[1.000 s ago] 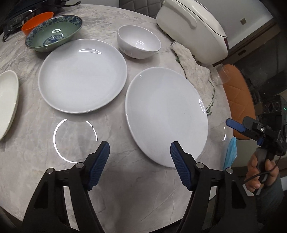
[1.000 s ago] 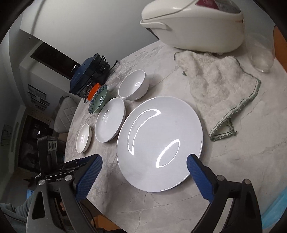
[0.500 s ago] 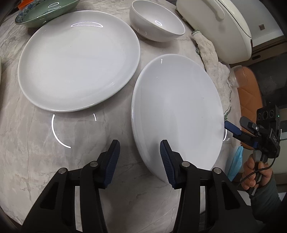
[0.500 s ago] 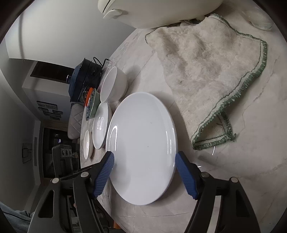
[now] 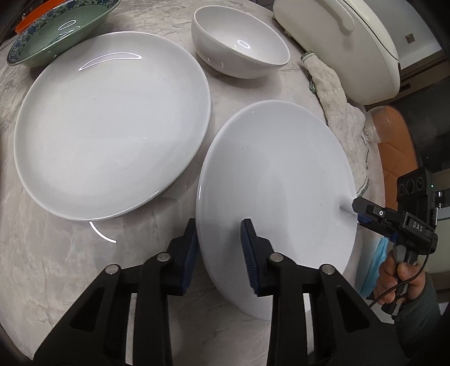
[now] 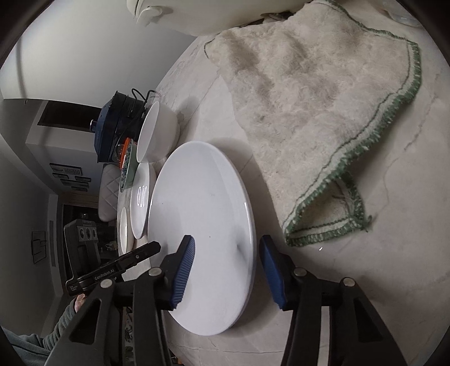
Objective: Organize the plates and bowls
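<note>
A large white plate lies on the marble table, its near rim between the blue pads of my left gripper, which straddles the edge with a gap still showing. My right gripper straddles the opposite rim of the same plate, jaws partly closed and not pressed on it; it also shows in the left wrist view. A second large white plate lies to the left. A white bowl and a green patterned bowl stand behind.
A white rice cooker stands at the back right, with a beige towel beside the plate. An orange bowl sits behind the green one. A small white dish lies far left. The table edge is close.
Both grippers have moved forward and narrowed, coming from short of the right plate to straddling its opposite rims. The plate looks slightly tilted now.
</note>
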Demonstrator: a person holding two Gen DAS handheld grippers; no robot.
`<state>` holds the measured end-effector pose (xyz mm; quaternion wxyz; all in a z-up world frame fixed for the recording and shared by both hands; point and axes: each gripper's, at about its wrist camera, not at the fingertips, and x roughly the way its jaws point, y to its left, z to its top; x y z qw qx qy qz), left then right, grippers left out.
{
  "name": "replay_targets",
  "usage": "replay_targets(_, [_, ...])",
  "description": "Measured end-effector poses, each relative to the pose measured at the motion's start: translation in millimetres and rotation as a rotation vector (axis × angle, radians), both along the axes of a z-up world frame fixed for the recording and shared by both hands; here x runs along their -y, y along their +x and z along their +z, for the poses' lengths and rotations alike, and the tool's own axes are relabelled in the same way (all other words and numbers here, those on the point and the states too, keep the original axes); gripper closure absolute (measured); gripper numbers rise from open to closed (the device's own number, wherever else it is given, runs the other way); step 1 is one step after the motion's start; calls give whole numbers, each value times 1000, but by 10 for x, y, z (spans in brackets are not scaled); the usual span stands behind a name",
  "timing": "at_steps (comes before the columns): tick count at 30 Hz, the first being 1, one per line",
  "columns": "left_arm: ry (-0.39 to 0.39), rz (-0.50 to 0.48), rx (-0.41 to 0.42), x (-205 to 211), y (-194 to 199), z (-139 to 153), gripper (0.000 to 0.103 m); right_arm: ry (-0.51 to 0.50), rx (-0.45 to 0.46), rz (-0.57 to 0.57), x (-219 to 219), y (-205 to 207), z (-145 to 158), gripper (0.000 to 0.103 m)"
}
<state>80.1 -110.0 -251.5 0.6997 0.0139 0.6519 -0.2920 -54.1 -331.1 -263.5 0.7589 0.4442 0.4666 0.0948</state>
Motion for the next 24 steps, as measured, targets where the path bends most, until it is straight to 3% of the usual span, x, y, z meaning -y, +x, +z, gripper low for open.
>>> replay_targets(4, [20, 31, 0, -21, 65, -8, 81, 17, -3, 16, -1, 87, -24, 59])
replay_targets(6, [23, 39, -3, -23, 93, -5, 82, 13, -19, 14, 12, 108, -35, 67])
replay_targets(8, [32, 37, 11, -39, 96, 3, 82, 5, -45, 10, 32, 121, -64, 84])
replay_targets(10, [52, 27, 28, -2, 88, 19, 81, 9, -65, 9, 57, 116, -103, 90])
replay_targets(24, [95, 18, 99, -31, -60, 170, 83, -67, -60, 7, -81, 68, 20, 89])
